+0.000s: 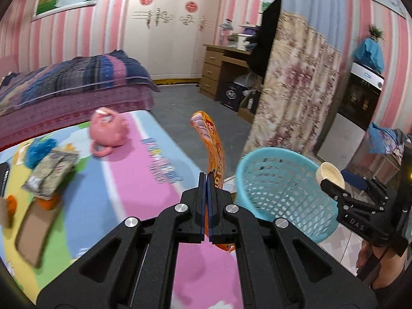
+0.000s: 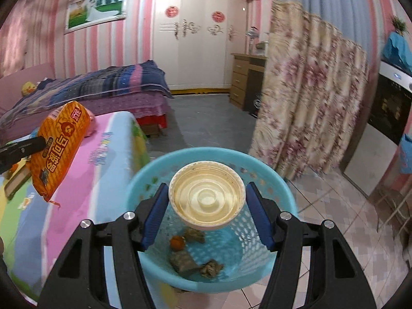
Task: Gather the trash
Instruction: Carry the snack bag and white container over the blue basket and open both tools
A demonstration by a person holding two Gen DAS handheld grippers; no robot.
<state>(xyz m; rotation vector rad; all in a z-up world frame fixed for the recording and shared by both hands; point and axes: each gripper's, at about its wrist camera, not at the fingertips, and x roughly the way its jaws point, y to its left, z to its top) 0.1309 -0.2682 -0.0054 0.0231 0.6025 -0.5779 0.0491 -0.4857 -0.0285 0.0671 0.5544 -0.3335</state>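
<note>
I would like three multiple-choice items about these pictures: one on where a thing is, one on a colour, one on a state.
1. Where is the paper bowl?
A. on the bed
B. over the basket, between the right gripper fingers
C. on the floor

2. What colour is the basket?
A. blue
B. red
C. white

3. How is the left gripper?
A. wide open, empty
B. out of sight
C. shut on the orange snack bag

Key: 1 B, the bowl sits between the blue pads above the basket; 2 A, its mesh wall is light blue; 3 C, the pads pinch the bag.

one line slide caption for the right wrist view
Right tool holds a cream bowl over the blue basket of trash.
</note>
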